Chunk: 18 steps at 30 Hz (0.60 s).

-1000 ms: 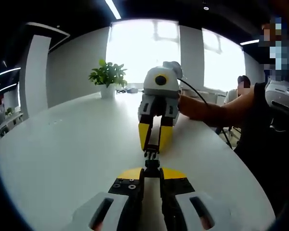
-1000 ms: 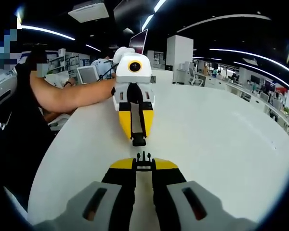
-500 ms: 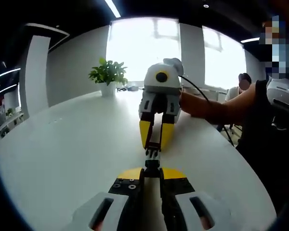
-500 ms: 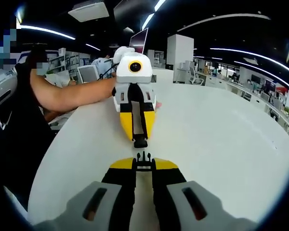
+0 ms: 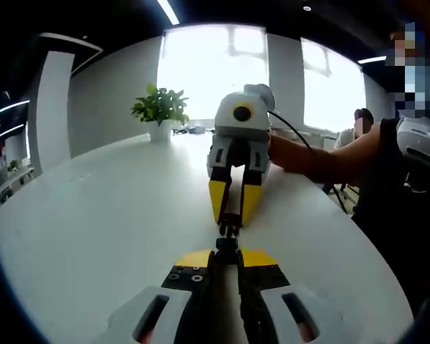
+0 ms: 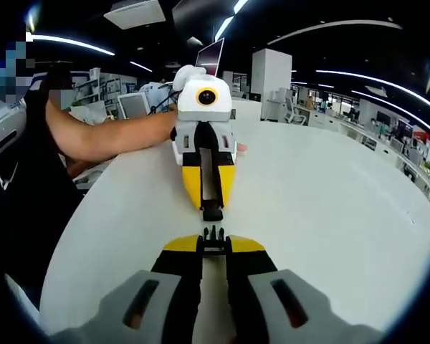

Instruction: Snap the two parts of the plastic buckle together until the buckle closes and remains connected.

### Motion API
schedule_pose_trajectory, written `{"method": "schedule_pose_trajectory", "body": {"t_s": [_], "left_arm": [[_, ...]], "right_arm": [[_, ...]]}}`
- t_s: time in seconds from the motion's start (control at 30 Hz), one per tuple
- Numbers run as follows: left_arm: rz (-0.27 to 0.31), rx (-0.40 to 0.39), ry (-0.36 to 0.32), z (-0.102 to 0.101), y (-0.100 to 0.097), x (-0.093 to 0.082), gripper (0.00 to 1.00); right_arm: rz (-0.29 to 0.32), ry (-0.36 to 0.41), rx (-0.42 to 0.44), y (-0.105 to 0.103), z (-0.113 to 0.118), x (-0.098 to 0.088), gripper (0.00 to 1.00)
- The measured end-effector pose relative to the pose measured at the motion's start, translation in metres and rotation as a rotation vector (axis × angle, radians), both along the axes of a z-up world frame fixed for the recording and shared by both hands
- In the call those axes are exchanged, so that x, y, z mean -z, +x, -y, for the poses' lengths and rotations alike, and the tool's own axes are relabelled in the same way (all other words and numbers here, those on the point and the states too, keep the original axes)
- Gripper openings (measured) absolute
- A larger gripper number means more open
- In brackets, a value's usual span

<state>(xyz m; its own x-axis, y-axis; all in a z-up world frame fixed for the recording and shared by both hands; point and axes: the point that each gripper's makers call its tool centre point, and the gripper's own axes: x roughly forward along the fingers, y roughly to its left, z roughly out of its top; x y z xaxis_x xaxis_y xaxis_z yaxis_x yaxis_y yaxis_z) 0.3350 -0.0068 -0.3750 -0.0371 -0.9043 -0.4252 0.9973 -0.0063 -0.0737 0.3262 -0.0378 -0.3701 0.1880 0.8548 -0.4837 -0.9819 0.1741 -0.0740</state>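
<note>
In the left gripper view, the left gripper (image 5: 226,259) rises from the bottom centre with its yellow-tipped jaws pressed on the socket half of the buckle (image 5: 226,245), a small black piece just above the jaw tips. Directly above it, the right gripper (image 5: 230,221) points down toward the camera, pinching the pronged half of the buckle (image 5: 229,229); the two halves look to be touching or nearly so, but whether they have latched cannot be told. In the right gripper view, the prongs stand at lower centre, the socket just above them with a thin gap. All hover over a white table (image 5: 93,215). Farther off, a potted plant (image 5: 160,113) stands at upper left, and a person's forearm (image 5: 322,161) reaches in from the right
</note>
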Motion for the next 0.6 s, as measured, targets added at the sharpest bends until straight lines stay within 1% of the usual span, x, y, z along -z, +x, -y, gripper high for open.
{"method": "schedule_pose_trajectory", "body": {"t_s": [0.4, 0.6], "left_arm": [[-0.002, 0.010, 0.002, 0.0023, -0.0032, 0.0026, 0.10], [0.000, 0.014, -0.001, 0.0037, -0.0049, 0.0028, 0.10]], "right_arm": [[0.011, 0.006, -0.001, 0.0002, -0.0011, -0.0012, 0.11], [0.012, -0.003, -0.003, 0.0001, -0.0022, 0.0016, 0.11]]}}
